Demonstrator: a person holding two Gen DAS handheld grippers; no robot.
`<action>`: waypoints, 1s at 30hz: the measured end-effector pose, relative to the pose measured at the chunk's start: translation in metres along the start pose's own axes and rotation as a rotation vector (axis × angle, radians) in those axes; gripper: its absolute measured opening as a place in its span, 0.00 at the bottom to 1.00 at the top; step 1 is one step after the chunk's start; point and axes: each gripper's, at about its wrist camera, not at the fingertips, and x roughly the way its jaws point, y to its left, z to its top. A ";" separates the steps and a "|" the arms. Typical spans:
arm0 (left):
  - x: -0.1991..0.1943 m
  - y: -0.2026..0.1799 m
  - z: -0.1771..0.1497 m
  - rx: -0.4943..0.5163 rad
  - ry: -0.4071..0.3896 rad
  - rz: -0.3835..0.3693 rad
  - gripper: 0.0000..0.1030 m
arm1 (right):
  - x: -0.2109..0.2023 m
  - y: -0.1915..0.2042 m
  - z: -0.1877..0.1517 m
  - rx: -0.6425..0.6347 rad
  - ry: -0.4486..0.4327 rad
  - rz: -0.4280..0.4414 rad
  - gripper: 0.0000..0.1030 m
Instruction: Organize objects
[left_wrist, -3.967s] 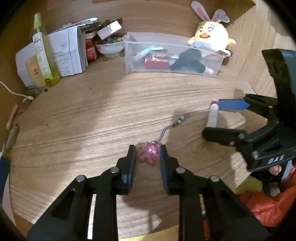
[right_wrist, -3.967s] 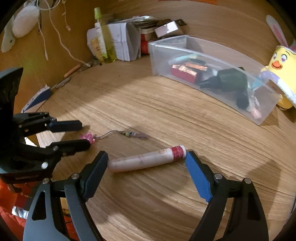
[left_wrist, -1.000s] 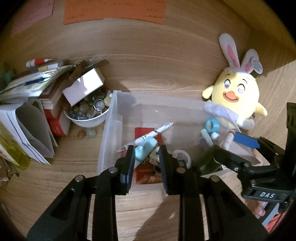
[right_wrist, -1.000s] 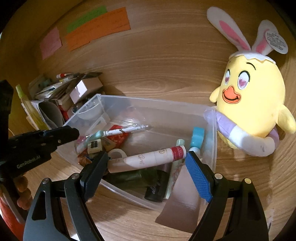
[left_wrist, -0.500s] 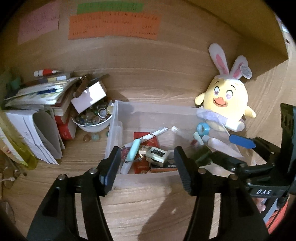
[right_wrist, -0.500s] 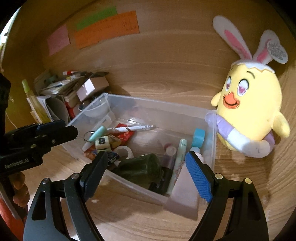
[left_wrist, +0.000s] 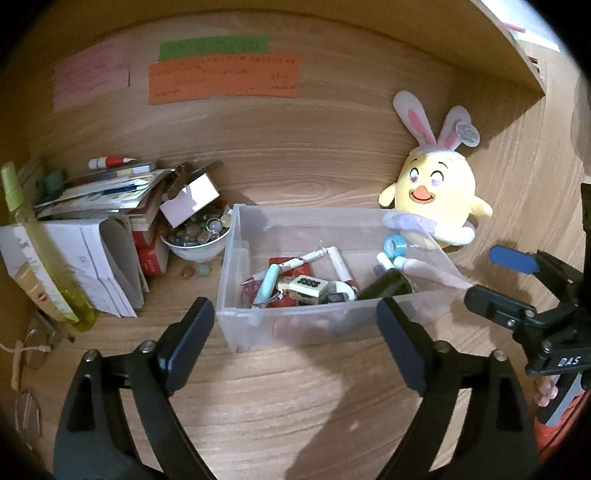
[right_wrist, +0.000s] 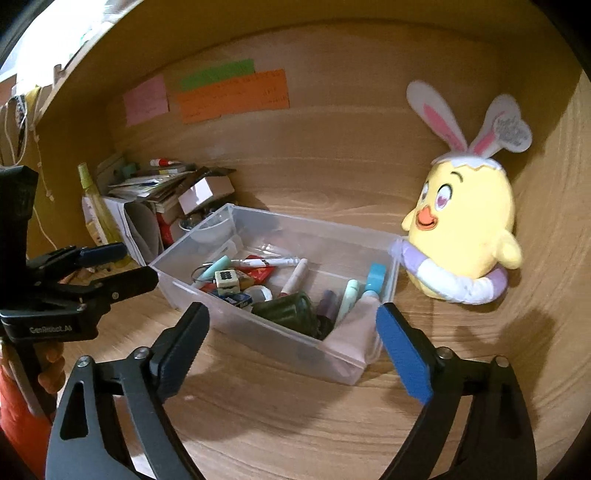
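Release and withdrawal over the clear bin (left_wrist: 332, 325). The left gripper (left_wrist: 295, 332) and right gripper (right_wrist: 291, 339) both have jaws that have just been opening, now wide apart with nothing between them. The white tube (right_wrist: 293, 277) lies inside the bin among pens. Judged best practice: back away without letting a finger catch the bin's near wall.

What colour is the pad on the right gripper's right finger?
Blue; the other finger's pad is black. Clearest in the right wrist view, on the right gripper.
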 end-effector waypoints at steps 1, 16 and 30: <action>-0.002 -0.001 -0.002 0.002 -0.007 0.007 0.90 | -0.002 0.001 -0.001 -0.003 -0.005 -0.002 0.95; -0.016 -0.015 -0.029 0.018 -0.024 0.006 0.95 | -0.014 0.017 -0.027 -0.028 -0.001 0.012 1.00; -0.017 -0.014 -0.030 0.005 -0.024 -0.002 0.95 | -0.015 0.021 -0.031 -0.027 0.007 0.020 1.00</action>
